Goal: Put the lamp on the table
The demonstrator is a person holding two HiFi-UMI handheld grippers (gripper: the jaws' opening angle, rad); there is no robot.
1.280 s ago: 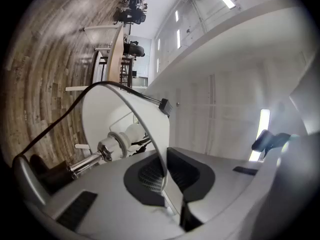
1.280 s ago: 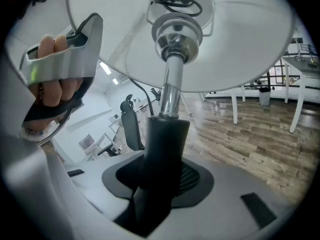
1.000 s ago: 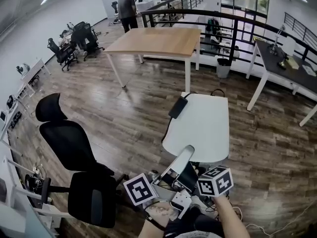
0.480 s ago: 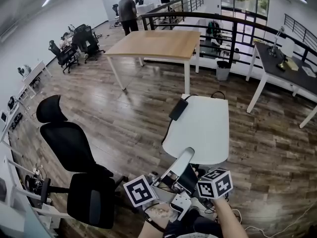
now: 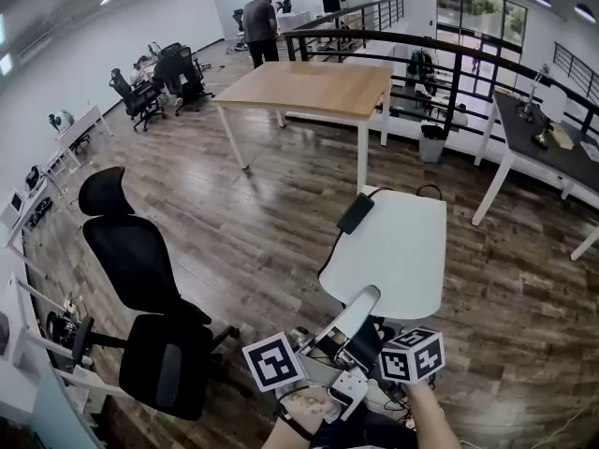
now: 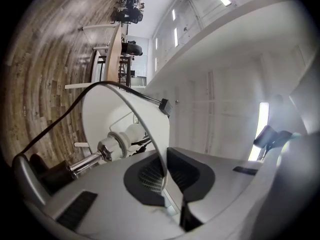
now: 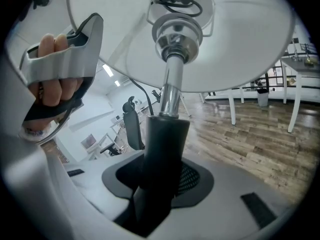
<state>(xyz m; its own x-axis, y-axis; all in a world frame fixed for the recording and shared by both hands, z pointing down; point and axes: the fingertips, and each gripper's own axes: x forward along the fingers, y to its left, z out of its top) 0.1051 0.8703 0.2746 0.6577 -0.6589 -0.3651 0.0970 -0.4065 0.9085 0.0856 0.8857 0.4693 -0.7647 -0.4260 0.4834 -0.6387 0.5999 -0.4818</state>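
Note:
I carry a lamp between both grippers, low in the head view. Its white shade (image 5: 393, 246) spreads in front of me, with a black plug (image 5: 356, 213) and cord lying on it. My left gripper (image 6: 167, 184) is shut on the shade's thin rim (image 6: 157, 149); its marker cube (image 5: 271, 361) shows at bottom centre. My right gripper (image 7: 160, 184) is shut on the lamp's black stem (image 7: 162, 139), below the chrome rod (image 7: 170, 84) and the shade's underside (image 7: 240, 44). A wooden table (image 5: 309, 87) stands farther ahead across the floor.
A black office chair (image 5: 140, 288) stands to the left. A dark desk (image 5: 552, 148) is at the right, with a black railing (image 5: 421, 45) behind the wooden table. A person (image 5: 260, 26) stands far back. More chairs and desks line the left wall.
Both grippers keep their hold on the lamp. The room has slid a little down and to the right in the head view, and the chair sits nearer the left edge.

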